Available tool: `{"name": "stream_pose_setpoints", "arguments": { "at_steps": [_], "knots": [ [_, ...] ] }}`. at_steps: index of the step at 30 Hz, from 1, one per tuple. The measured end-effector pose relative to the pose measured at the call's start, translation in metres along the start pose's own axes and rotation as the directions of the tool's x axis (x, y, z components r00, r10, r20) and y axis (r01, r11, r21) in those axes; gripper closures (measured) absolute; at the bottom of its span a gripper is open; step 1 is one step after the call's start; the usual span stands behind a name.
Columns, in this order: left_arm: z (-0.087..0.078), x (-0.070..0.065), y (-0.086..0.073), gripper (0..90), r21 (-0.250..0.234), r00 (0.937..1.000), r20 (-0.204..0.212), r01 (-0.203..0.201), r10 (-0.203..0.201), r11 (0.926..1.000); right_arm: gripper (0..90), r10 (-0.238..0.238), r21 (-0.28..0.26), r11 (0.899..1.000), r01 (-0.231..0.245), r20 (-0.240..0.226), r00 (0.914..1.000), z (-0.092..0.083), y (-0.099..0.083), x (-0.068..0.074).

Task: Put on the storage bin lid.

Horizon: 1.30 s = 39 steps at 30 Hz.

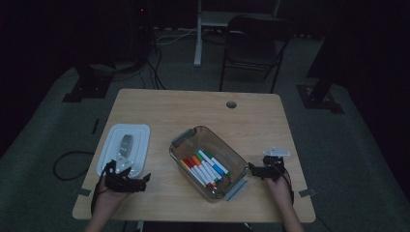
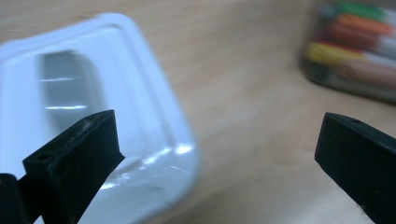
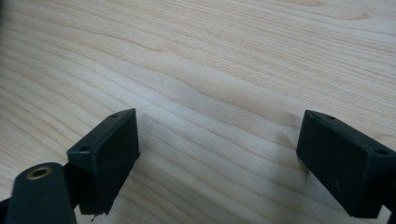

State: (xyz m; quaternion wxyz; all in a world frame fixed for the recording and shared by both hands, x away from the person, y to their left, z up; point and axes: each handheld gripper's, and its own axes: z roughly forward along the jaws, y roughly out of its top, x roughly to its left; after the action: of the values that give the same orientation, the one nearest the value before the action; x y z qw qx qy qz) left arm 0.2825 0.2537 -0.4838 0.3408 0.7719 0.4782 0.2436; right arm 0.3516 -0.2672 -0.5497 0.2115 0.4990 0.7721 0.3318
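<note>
Wooden table (image 1: 203, 104), dim carpeted room.

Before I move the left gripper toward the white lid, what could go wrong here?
1. The left gripper hangs over the near corner of the white lid, with one of its fingers above the glossy rim. Closing on that smooth edge may let it slip.
2. The clear container of markers sits close by, at an angle. A wide swing with the lid might knock it.
3. The right gripper is open over bare wooden table, not steadying the container.
</note>
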Motion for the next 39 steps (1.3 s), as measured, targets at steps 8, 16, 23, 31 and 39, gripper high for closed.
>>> {"name": "stream_pose_setpoints", "arguments": {
  "at_steps": [8, 16, 23, 31, 39],
  "knots": [
    [0.018, 0.036, -0.001, 5.0, -0.023, 0.9942, -0.084, 0.065, -0.066, 0.9977, 12.5, 0.0, 0.0, 1.0, 0.0, 0.0, 1.0, 0.0, 0.0, 0.0],
    [0.049, 0.058, 0.001, 20.1, 0.021, 0.9856, -0.133, 0.109, -0.105, 0.9939, 12.6, -0.01, -0.001, 1.0, 0.01, -0.01, 0.9999, 0.0, 0.0, 0.0],
    [0.062, 0.067, -0.002, 43.1, 0.045, 0.9762, -0.165, 0.15, -0.141, 0.9876, 13.6, -0.038, -0.005, 0.999, 0.037, -0.04, 0.9985, -0.002, -0.002, 0.004],
    [0.068, 0.068, -0.007, 61.2, 0.055, 0.9736, -0.181, 0.151, -0.139, 0.987, 13.7, -0.074, -0.012, 0.997, 0.073, -0.105, 0.9917, -0.001, 0.0, 0.016],
    [0.065, 0.068, -0.008, 68.0, 0.034, 0.9676, -0.172, 0.193, -0.184, 0.9807, 13.6, -0.082, -0.05, 0.996, 0.076, -0.141, 0.9866, -0.006, 0.003, 0.021]
  ]
}}
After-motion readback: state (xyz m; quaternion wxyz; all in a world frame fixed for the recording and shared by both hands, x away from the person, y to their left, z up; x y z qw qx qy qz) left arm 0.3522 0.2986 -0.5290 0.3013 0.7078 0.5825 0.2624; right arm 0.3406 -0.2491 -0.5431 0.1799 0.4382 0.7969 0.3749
